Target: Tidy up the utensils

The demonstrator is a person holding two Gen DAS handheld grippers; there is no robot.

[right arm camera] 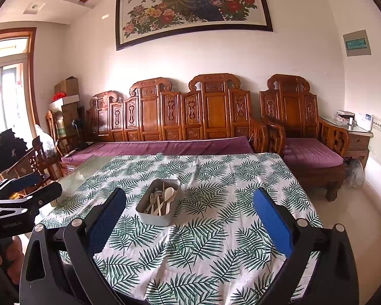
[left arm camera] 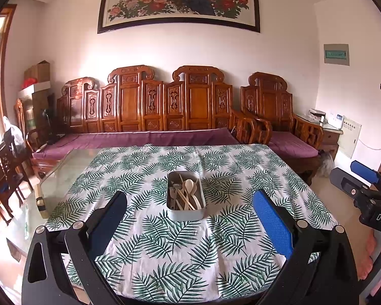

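- two grippers wait above the near edge of the table, the left gripper [left arm camera: 190,218] and the right gripper [right arm camera: 190,218], both spread wide and holding nothing.
- the utensils [left arm camera: 186,195] lie mixed inside a grey tin [left arm camera: 185,214] at the middle of the table.
- i think it is better to come down from above and pinch only one handle.
- the leaf-print cloth [left arm camera: 165,254] may slide on the glass table top [left arm camera: 61,178]; a carved wooden sofa [left arm camera: 144,101] stands behind.
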